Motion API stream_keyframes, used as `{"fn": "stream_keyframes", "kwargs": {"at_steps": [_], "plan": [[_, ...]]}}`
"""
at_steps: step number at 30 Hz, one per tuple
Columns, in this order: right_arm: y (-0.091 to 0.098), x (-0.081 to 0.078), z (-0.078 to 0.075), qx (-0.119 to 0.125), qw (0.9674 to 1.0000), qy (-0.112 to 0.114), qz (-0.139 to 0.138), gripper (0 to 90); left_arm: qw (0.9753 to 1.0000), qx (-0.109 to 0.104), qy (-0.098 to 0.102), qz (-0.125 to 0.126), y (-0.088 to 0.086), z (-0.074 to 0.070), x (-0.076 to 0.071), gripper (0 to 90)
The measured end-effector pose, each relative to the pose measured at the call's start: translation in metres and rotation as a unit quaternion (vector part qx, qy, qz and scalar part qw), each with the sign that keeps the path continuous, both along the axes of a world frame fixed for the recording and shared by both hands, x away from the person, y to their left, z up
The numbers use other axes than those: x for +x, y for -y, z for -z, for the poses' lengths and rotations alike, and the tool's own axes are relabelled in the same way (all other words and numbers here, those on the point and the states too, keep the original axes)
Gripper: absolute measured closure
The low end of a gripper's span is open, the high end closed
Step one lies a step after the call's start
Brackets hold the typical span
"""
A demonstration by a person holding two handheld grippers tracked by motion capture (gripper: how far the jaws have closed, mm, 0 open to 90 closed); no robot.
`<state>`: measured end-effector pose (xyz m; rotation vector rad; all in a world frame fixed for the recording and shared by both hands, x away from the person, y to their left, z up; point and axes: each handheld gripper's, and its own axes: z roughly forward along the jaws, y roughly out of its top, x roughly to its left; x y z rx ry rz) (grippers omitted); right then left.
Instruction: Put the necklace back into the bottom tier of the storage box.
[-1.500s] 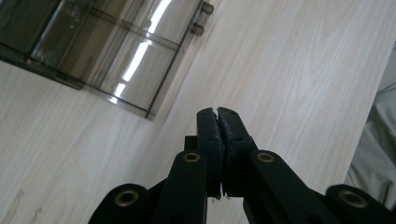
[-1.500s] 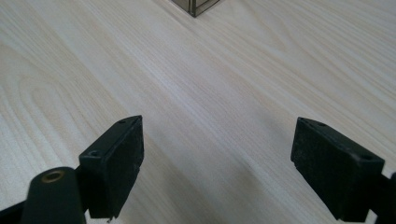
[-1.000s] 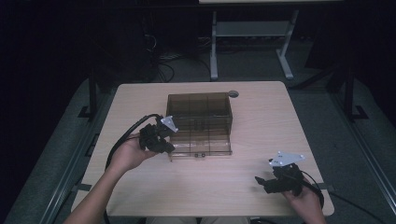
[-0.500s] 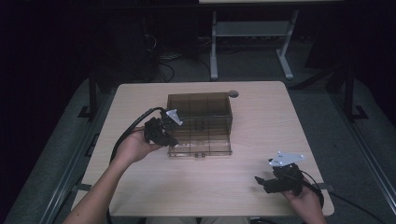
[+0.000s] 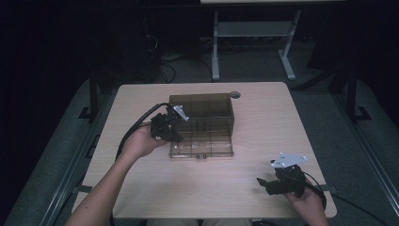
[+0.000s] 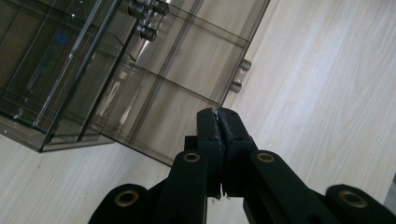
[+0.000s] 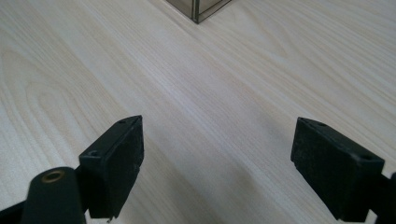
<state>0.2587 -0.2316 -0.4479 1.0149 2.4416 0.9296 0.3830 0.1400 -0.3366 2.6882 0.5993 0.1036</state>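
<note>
Wooden table (image 5: pixel 141 101), smoky compartment box (image 5: pixel 202 125), left gripper (image 6: pixel 218 116) beside

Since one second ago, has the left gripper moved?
Yes. The left gripper has moved away from the person, up along the left side of the smoky clear compartment box, which stayed put.

The work surface is a light wood-grain table (image 5: pixel 141 99) with rounded corners and a round grey cable port (image 5: pixel 235 94) near its far edge. The surrounding room is dark. The floor (image 5: pixel 324 117) is grey. Beyond the table stands a white metal frame (image 5: pixel 251 33) with two legs and splayed feet. Black cables (image 5: pixel 162 59) lie on the floor at far left.
</note>
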Motion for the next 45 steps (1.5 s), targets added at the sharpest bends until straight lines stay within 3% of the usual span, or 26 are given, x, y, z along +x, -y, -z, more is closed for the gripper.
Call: {"fn": "stream_keyframes", "kwargs": {"at_steps": [17,45], "plan": [[0.0,0.0,-0.001,0.003,1.0,0.004,-0.004,16.6,0.9997,0.012,-0.014,-0.014,0.004,0.011,0.018,88.1],[0.001,0.001,-0.001,0.006,1.0,0.004,-0.005,16.6,0.9981,0.036,-0.034,-0.037,0.014,0.044,0.043,88.1]]}}
